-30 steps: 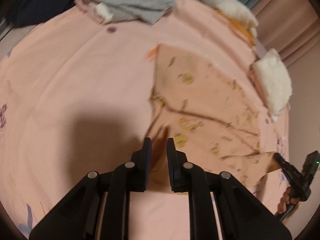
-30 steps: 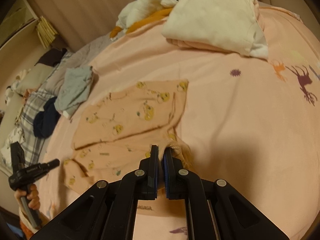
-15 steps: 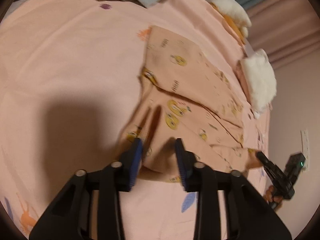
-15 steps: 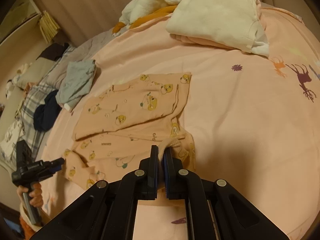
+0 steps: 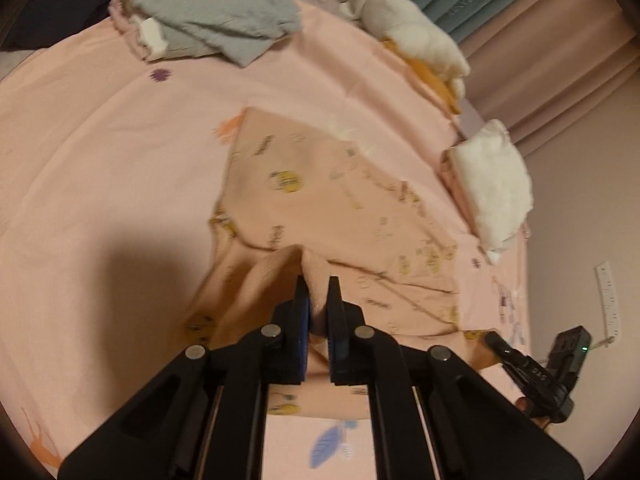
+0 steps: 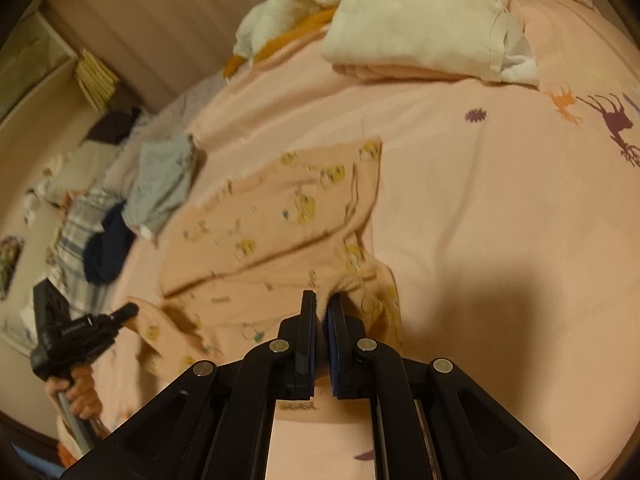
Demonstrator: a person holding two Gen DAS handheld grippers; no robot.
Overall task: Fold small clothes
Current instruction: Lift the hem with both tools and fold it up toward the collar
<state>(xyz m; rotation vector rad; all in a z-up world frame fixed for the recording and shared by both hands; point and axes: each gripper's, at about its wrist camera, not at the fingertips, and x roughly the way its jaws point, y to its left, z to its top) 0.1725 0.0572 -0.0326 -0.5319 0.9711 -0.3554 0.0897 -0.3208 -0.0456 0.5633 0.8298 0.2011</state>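
Jaws of both grippers pinching pajamas [image 5: 344, 200]

Two tongs are in view: the left tongs [image 5: 317, 304] and the right tongs [image 6: 322, 316]. One peach printed garment [image 5: 340, 208] lies on the one bed [image 5: 100, 160]. Far off sit one grey garment [image 5: 216, 12], one folded white stack [image 6: 420, 16], one navy item [image 6: 106, 248] and one white-and-orange bundle [image 5: 408, 40].

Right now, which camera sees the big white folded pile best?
The right wrist view: the white folded pile sits large and near the top, its layers showing. In the left wrist view it is smaller, off by the bed's right edge.
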